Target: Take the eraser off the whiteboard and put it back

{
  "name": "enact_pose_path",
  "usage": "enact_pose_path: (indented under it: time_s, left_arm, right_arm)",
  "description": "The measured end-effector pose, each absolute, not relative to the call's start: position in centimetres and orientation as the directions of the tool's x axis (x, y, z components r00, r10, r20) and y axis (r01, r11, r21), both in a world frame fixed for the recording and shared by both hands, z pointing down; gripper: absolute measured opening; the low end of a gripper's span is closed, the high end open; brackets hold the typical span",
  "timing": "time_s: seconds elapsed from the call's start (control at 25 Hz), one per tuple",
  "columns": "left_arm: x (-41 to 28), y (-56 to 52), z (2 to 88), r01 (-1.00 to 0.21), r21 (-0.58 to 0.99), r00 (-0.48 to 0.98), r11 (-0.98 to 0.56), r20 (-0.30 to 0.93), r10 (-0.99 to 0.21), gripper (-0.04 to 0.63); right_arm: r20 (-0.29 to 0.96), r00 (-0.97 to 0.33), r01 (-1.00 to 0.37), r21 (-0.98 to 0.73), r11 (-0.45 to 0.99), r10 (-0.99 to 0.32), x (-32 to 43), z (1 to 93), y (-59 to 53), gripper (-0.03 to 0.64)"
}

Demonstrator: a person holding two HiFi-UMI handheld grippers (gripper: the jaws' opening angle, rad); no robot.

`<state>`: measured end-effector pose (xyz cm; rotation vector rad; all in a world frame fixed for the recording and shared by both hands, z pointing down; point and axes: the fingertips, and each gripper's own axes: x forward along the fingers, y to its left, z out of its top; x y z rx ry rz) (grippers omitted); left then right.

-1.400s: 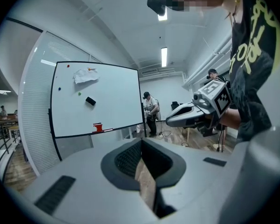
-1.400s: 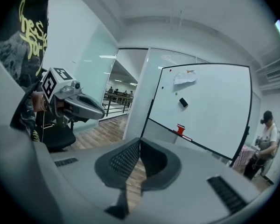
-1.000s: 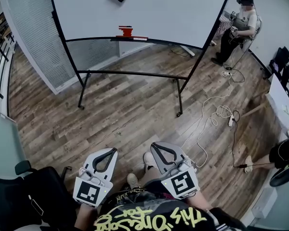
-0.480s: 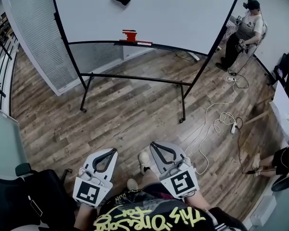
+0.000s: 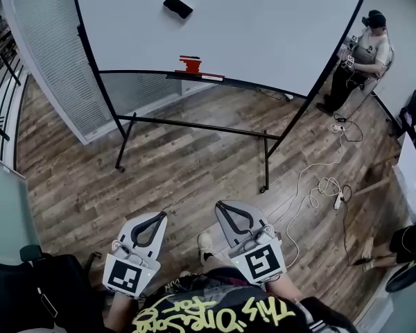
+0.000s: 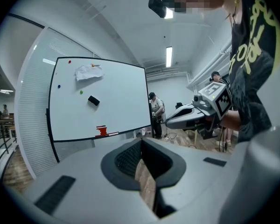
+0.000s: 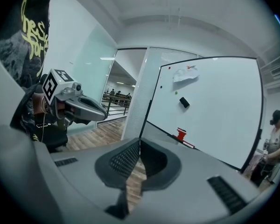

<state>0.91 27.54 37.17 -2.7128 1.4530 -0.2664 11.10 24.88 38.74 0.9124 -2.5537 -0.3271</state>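
The black eraser (image 5: 177, 6) sticks to the whiteboard (image 5: 263, 26), well ahead of me across the wooden floor. It also shows in the left gripper view as the eraser (image 6: 93, 100) and in the right gripper view as the eraser (image 7: 184, 102). A red object (image 5: 190, 64) stands on the board's tray. My left gripper (image 5: 160, 217) and right gripper (image 5: 222, 205) are held side by side near my body, far short of the board. Both point toward the board, shut with nothing between the jaws. Their closed tips show in the left gripper view (image 6: 141, 140) and the right gripper view (image 7: 140, 141).
The board stands on a black wheeled frame (image 5: 194, 127). A crumpled paper (image 6: 88, 72) and small magnets are on the board. A seated person (image 5: 364, 47) is at the far right, a white cable (image 5: 312, 186) trails over the floor, and a black chair (image 5: 35, 290) is at my left.
The whiteboard and its frame have come closer and lower in the head view as I move toward it. Both grippers keep the same shut pose in front of me.
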Motion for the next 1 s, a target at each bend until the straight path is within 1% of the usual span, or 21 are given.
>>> enact_pose_path:
  time_s: [0.36, 0.72, 1.0]
  left_arm:
    - [1.9, 21.8, 36.3, -0.825, -0.141, 0.534, -0.548, 0.123, -0.836, 0.008]
    - [3.8, 16.9, 36.2, -0.845, -0.139, 0.503, -0.517, 0.126, -0.855, 0.008]
    - [5.1, 15.1, 36.6, -0.863, -0.122, 0.478, -0.490, 0.116, -0.870, 0.008]
  right_arm:
    - [0.274, -0.733, -0.536, 0.333, 0.776, -0.623, 11.8, 37.7, 18.9, 0.011]
    - [0.290, -0.751, -0.504, 0.329, 0.799, -0.593, 13.5, 37.9, 14.3, 0.011]
    - [0.306, -0.764, -0.472, 0.333, 0.816, -0.567, 14.7, 38.6, 12.1, 0.011]
